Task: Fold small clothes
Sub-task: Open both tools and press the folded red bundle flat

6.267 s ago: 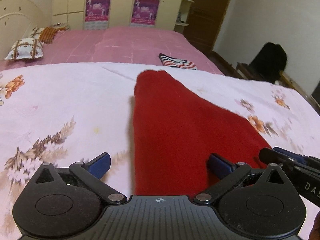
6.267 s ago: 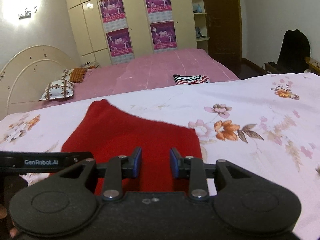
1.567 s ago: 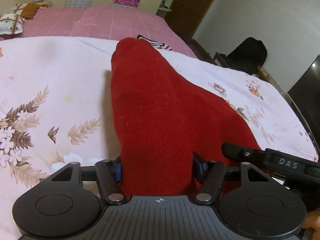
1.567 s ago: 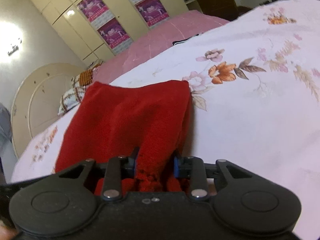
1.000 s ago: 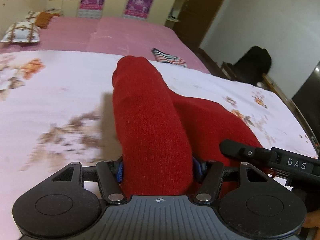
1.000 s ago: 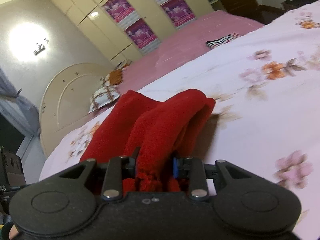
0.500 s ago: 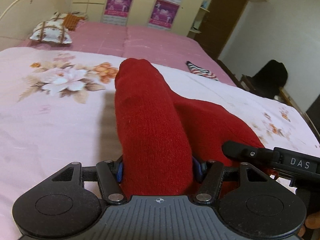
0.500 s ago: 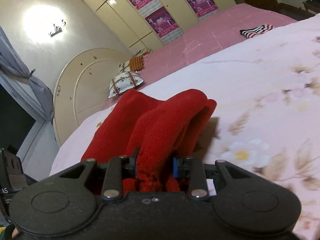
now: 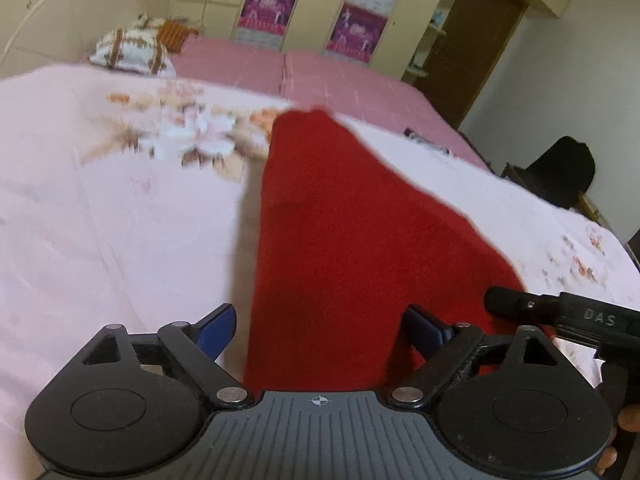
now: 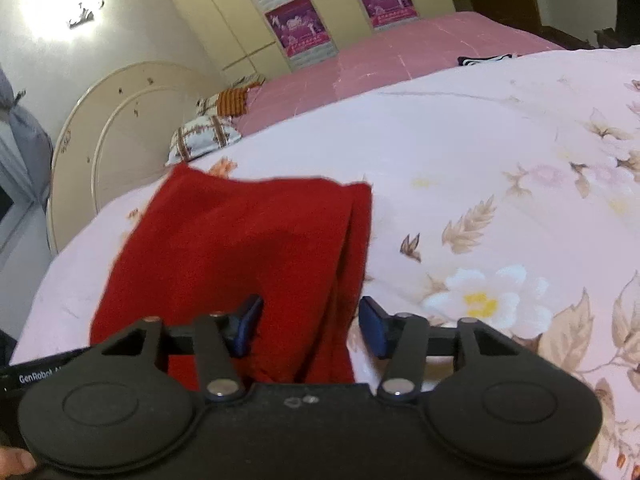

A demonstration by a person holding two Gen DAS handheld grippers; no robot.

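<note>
A red knitted garment (image 9: 352,232) lies folded and flat on the pale pink floral bedspread (image 9: 100,220), its near edge between my left gripper's (image 9: 322,326) blue pads. Those jaws are opening and stand wide, the pads clear of the cloth. In the right wrist view the same red garment (image 10: 248,240) stretches ahead, with a folded edge along its right side. My right gripper (image 10: 310,326) is opening too; the cloth sits between its pads, which no longer press on it. The right gripper's black body (image 9: 560,312) shows at the right of the left wrist view.
A plain pink sheet (image 9: 320,80) covers the far half of the bed, with patterned pillows (image 9: 132,52) by the cream headboard (image 10: 120,120). A striped folded cloth (image 10: 484,59) lies far right. A wardrobe with posters stands behind; a dark bag (image 9: 564,172) sits on a chair.
Both grippers have let go of the red garment and spread their jaws. The cloth, held raised in a hump before, now lies flat on the bedspread. Both hands shifted sideways along the bed.
</note>
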